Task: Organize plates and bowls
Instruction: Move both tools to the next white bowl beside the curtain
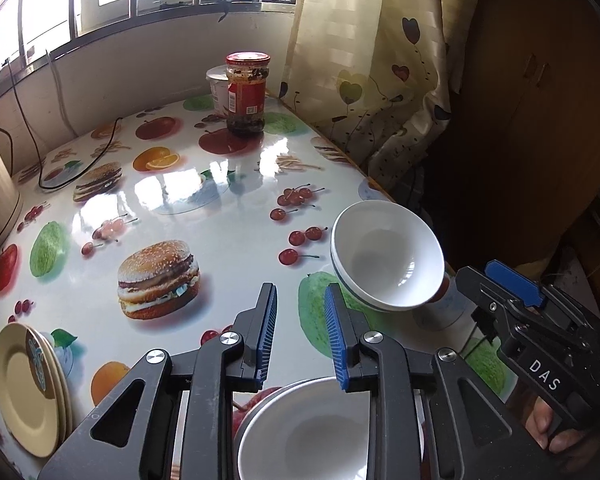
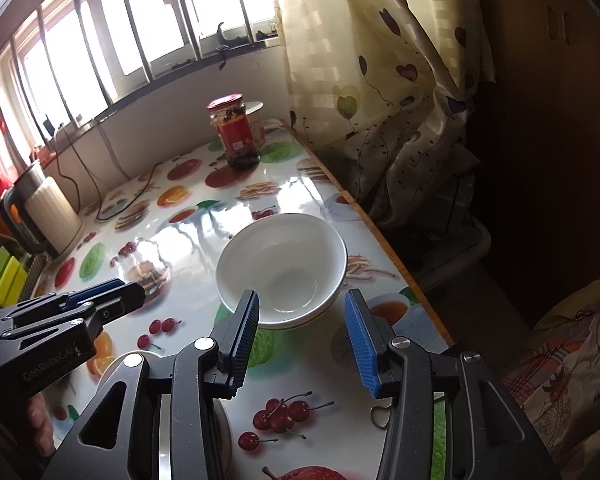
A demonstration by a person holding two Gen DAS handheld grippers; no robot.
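Observation:
Two white bowls point(image 1: 384, 256) sit nested, one inside the other, near the table's right edge. My left gripper point(image 1: 301, 292) hangs over the fruit-print table point(image 1: 228, 240) to their left, open by a narrow gap with nothing between its blue pads. Below it lies another white bowl point(image 1: 308, 432), partly hidden by the gripper's body. A short stack of yellow plates point(image 1: 24, 384) rests at the near left. In the right wrist view my right gripper point(image 2: 302, 300) stands open just short of the nested bowls point(image 2: 284, 264), its pads apart from the rim. The left gripper point(image 2: 116, 292) shows at the left.
A red-lidded jar point(image 1: 247, 92) and a white tub point(image 1: 216, 88) stand at the far end. A black cable point(image 1: 60, 176) trails across the far left, beside a kettle point(image 2: 40, 216). The table's right edge point(image 2: 380, 236) borders a curtain point(image 2: 380, 120). A hand point(image 1: 556, 428) holds the right gripper.

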